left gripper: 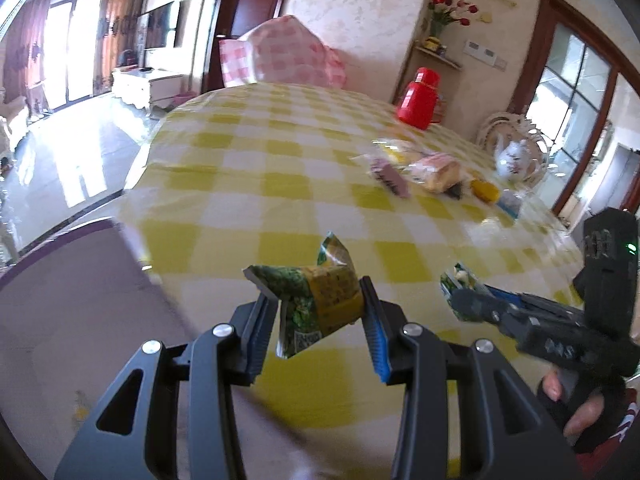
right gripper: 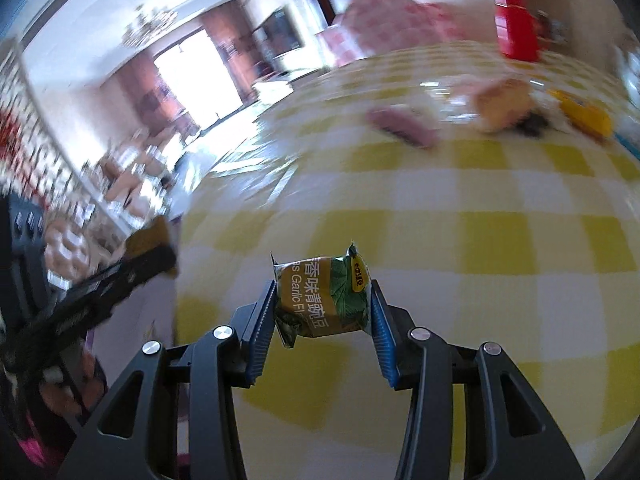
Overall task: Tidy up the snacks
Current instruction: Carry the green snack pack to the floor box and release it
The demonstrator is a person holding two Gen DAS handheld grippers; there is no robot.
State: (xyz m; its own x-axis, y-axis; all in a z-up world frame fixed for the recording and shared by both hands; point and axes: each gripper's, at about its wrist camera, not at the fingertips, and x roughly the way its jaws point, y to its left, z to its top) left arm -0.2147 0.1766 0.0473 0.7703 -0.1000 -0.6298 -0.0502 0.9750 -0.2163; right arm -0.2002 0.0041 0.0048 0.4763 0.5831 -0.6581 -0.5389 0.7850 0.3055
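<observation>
Left gripper is clamped on a small green-and-yellow snack packet, crumpled and tilted between the blue pads, one corner sticking up past the fingertips. The packet hangs in the air above the near edge of the yellow-checked tablecloth, not touching it.

Right gripper grips its own green pea snack packet, garlic-flavour print readable, squeezed sideways between the pads and also clear of the cloth. In the left wrist view the right gripper shows at the right edge, held by a hand in a dark fingerless glove, with a bit of its packet poking out at the tip. In the right wrist view the left gripper sits blurred at the left, something yellowish at its tip.

Rest of the snacks in a loose pile far across the table: a pinkish-purple bar, a wrapped bread or cake piece, a yellow packet, well apart from both grippers. A red thermos jug stands beyond the pile, a white floral teapot to the right of it. A pink checked cushion lies past the far table edge. The right wrist view is heavily motion-blurred.
</observation>
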